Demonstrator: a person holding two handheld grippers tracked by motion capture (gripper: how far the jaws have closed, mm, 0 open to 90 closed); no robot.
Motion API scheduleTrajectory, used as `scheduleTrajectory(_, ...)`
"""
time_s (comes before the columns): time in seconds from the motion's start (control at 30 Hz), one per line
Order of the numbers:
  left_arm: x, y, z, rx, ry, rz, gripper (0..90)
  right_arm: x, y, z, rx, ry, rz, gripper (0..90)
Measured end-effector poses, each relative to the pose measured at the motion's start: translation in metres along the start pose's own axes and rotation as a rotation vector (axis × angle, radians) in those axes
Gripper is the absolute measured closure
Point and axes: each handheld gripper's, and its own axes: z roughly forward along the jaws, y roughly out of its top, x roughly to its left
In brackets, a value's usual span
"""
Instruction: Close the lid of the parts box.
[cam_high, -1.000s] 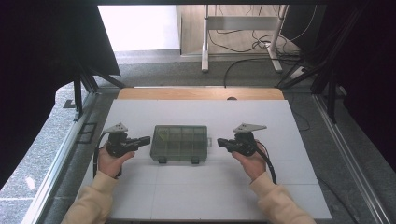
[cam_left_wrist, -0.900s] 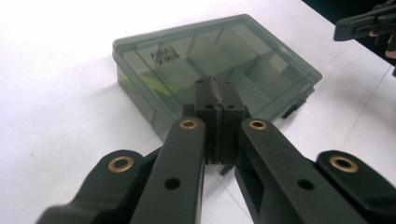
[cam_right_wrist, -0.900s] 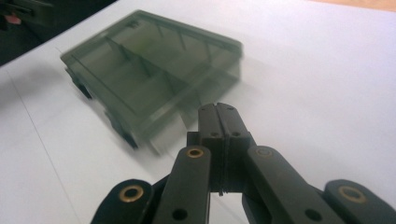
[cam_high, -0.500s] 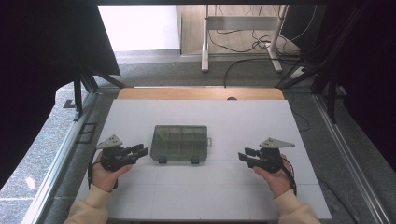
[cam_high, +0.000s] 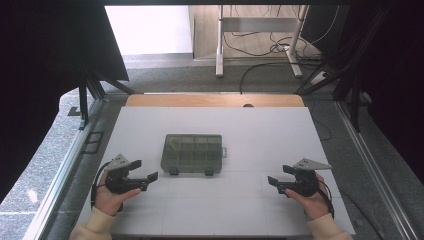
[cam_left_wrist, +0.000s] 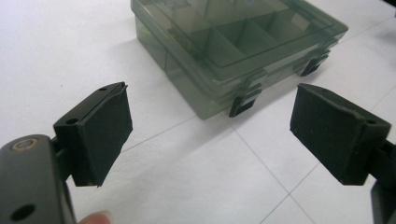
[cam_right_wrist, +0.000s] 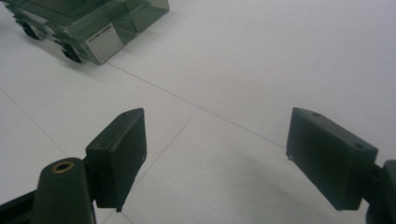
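We see the white table (cam_high: 250, 130) carrying a smoky compartment box (cam_high: 191, 153), lid closed, lying left of centre, nearer the front edge. Near the front-left corner our left gripper (cam_high: 150, 176) has just been opening, nothing between its wide jaws; likewise our right gripper (cam_high: 273, 181) near the front-right corner.

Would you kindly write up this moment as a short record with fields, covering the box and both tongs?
work surface: white table
object: smoky translucent compartment box, lid closed, two dark latches on its near edge
box position: centre of table, apart from both tongs
left tongs: jaws have just been opening, nothing between them, near the box's left front corner
right tongs: jaws have just been opening, nothing between them, well to the right of the box
box label: white sticker on one end
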Motion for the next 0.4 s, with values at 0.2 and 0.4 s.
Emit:
scheduleTrajectory(0.2,-0.0011,-0.0003,0.0023,0.006,0.003,0.016,13.0,-0.0012,0.0000,0.0014,-0.001,-0.009,-0.009,19.4)
scheduleTrajectory(0.4,-0.0008,-0.0005,0.0029,0.005,0.010,0.020,13.0,0.0002,0.0002,0.0013,-0.013,-0.004,-0.023,19.1)
